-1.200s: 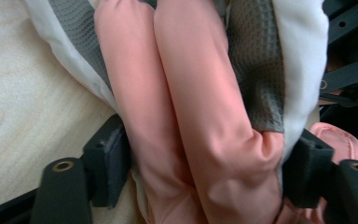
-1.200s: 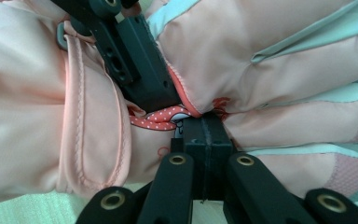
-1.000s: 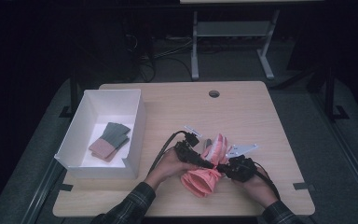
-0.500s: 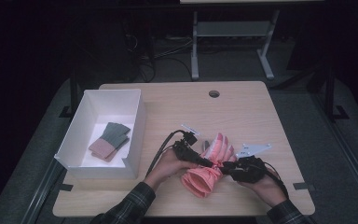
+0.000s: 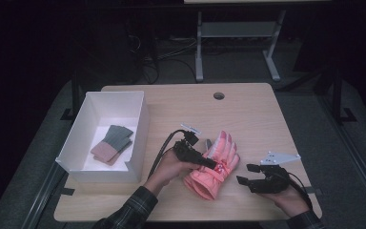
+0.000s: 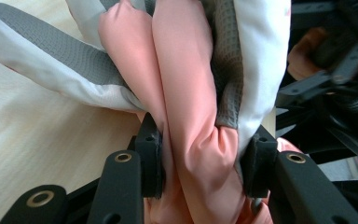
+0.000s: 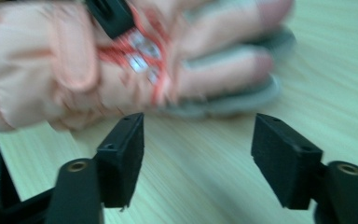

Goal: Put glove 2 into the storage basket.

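A pink padded glove [image 5: 213, 164] with grey and white palm fabric [image 6: 191, 93] lies on the wooden table [image 5: 248, 114], fingers pointing away from me. My left gripper [image 5: 208, 164] is shut on the glove's middle, its jaws squeezing the pink fabric in the left gripper view [image 6: 200, 172]. My right gripper [image 5: 248, 174] rests near the table's front right, apart from the glove, jaws open and nothing between them [image 7: 198, 158]. In the right gripper view the glove [image 7: 121, 65] lies blurred just beyond the jaws.
A white box [image 5: 106, 136] stands at the table's left with folded grey and pink cloths [image 5: 112, 143] inside. A round cable hole [image 5: 218, 96] sits near the far edge. Table legs and cables [image 5: 171, 57] show on the dark floor beyond.
My right gripper has let go of the glove and drawn back to the right, jaws now open. The left gripper stays clamped on the glove, which has settled flatter on the table.
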`<state>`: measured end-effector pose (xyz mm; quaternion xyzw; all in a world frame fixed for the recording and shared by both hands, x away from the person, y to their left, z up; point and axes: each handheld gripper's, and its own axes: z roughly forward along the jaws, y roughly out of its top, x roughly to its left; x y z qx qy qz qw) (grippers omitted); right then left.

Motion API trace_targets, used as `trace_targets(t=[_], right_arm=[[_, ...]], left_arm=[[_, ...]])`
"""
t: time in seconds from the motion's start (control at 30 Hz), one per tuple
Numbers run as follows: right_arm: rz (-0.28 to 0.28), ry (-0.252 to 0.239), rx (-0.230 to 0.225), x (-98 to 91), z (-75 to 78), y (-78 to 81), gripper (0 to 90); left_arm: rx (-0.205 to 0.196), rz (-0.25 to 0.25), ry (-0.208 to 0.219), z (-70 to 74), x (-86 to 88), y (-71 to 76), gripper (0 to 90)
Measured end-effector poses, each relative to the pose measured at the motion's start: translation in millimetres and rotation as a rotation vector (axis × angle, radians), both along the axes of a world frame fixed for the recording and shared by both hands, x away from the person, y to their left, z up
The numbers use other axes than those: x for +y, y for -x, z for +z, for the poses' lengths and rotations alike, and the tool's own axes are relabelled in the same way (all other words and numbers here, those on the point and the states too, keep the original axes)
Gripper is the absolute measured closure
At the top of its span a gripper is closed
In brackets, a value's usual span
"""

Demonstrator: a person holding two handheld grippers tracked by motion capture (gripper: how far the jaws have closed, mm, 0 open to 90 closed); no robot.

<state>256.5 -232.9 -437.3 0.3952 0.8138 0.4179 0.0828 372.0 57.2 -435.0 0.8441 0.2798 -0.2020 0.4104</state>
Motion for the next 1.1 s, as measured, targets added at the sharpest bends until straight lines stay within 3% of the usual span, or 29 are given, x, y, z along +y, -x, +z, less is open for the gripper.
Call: trace_targets(t=[0.03,0.2,0.23,0.33,0.37,0.43,0.57,0.6,0.73,1.1], right_arm=[[-0.021,0.002,0.016,-2.5,-3.8,0.8,26.2],[-0.046,0.024,0.023,-4.7,-11.2,0.1,20.3],[-0.069,0.038,0.024,-5.3,-13.7,-1.3,17.2],[-0.091,0.048,0.014,-5.4,-16.3,-2.8,14.6],[-0.117,0.083,0.002,-4.9,-18.7,-4.5,13.6],[-0.136,0.091,-0.014,-5.1,-20.3,-5.5,13.1],[-0.143,0.097,-0.021,-5.5,-22.5,-6.2,11.7],[-0.144,0.099,-0.022,-5.0,-23.0,-6.5,11.2],[-0.148,0.111,-0.034,-4.2,-24.6,-7.0,10.7],[-0.144,0.142,-0.042,-3.5,-26.7,-7.7,10.7]], left_arm=[[-0.014,0.009,0.0,4.7,3.0,0.1,58.7],[-0.028,0.045,0.003,12.6,9.7,-1.5,58.7],[-0.049,0.061,-0.006,19.2,13.1,-0.4,58.6],[-0.074,0.072,-0.013,26.7,16.2,1.3,58.3],[-0.081,0.086,-0.004,33.1,20.1,0.9,58.2],[-0.094,0.096,-0.011,40.6,23.7,0.0,58.2],[-0.113,0.112,-0.014,54.4,28.2,-0.1,58.2],[-0.129,0.125,-0.014,65.6,31.6,0.5,58.2],[-0.155,0.14,-0.019,82.4,37.9,-0.1,58.0],[-0.203,0.174,-0.036,123.4,59.8,-2.2,57.3]])
